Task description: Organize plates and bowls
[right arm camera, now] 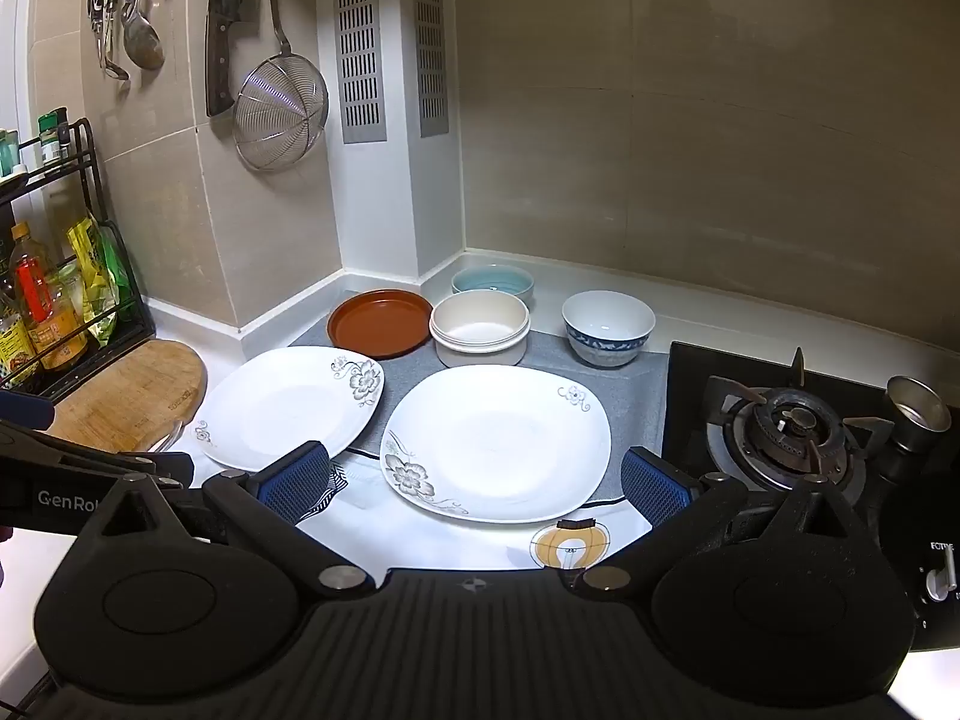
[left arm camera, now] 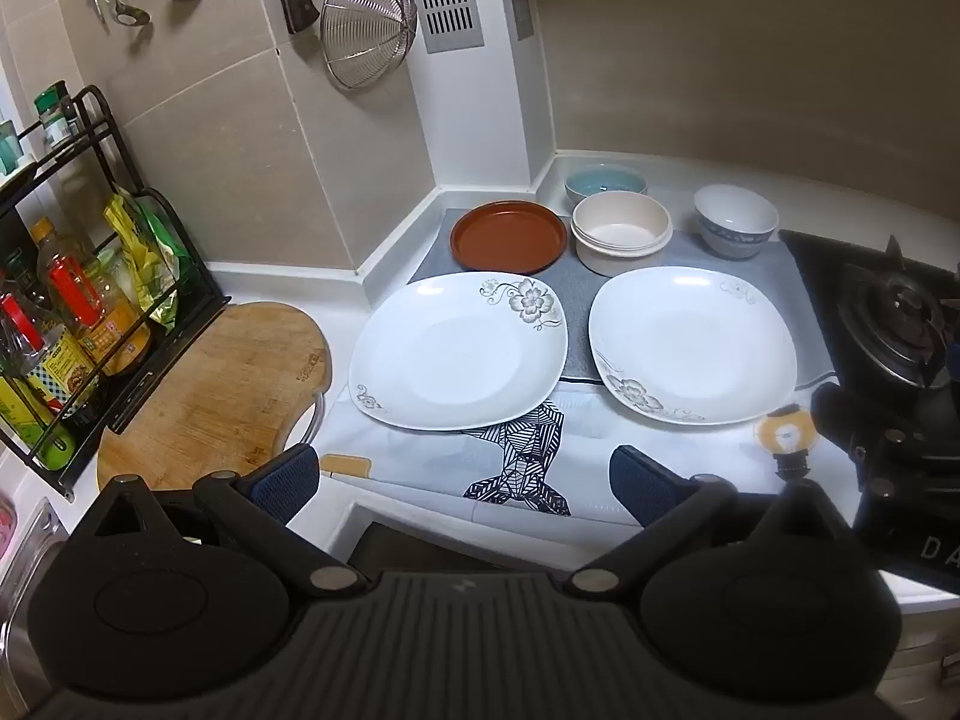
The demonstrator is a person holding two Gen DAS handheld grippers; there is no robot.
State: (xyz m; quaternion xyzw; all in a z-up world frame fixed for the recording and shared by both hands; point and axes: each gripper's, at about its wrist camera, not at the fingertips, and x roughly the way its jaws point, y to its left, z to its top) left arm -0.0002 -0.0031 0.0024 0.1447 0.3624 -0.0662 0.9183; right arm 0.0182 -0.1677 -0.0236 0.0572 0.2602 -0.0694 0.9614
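Two white square plates with flower prints lie side by side on the counter: the left plate and the right plate. Behind them are a brown round plate, stacked cream bowls, a teal bowl and a blue-patterned white bowl. My left gripper is open and empty, near the counter's front edge. My right gripper is open and empty, its fingers either side of the right plate's near edge.
A round wooden cutting board and a black rack of bottles stand at the left. A gas stove burner is at the right. A strainer, knife and ladles hang on the wall.
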